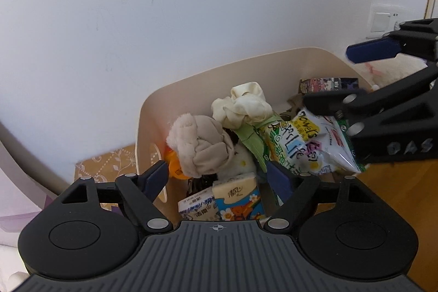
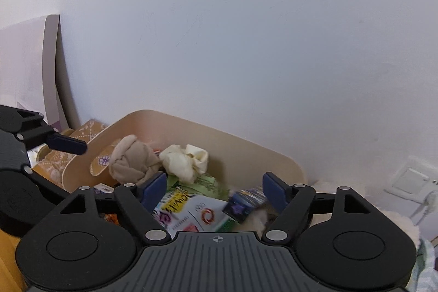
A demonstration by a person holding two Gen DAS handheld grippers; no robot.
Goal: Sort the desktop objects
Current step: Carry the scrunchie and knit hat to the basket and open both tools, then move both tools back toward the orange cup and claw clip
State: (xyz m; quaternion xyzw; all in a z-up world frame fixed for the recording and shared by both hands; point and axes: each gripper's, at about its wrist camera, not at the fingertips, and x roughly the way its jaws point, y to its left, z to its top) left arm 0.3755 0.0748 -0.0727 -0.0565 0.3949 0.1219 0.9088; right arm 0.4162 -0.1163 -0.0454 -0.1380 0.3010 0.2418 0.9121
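Observation:
A cream bin (image 1: 246,62) (image 2: 191,125) stands against the wall, packed with things. In it lie a knotted beige cloth (image 1: 202,147) (image 2: 134,158), a cream cloth (image 1: 243,106) (image 2: 183,158), a white and yellow snack packet (image 1: 301,144) (image 2: 191,207) and a tissue pack (image 1: 238,199). My left gripper (image 1: 218,178) hangs open over the bin's near side, just above the tissue pack and not pressing on it. My right gripper (image 2: 215,189) (image 1: 331,77) is open over the bin's right side. A dark patterned box (image 2: 243,203) (image 1: 328,84) shows blurred between its fingers, untouched by the pads.
A brown patterned box (image 1: 109,163) sits left of the bin, and a board (image 2: 41,73) leans on the wall there. A wall socket (image 1: 383,21) (image 2: 410,179) and a fluffy white thing (image 1: 383,70) are to the right. Wooden tabletop (image 1: 397,196) shows at the near right.

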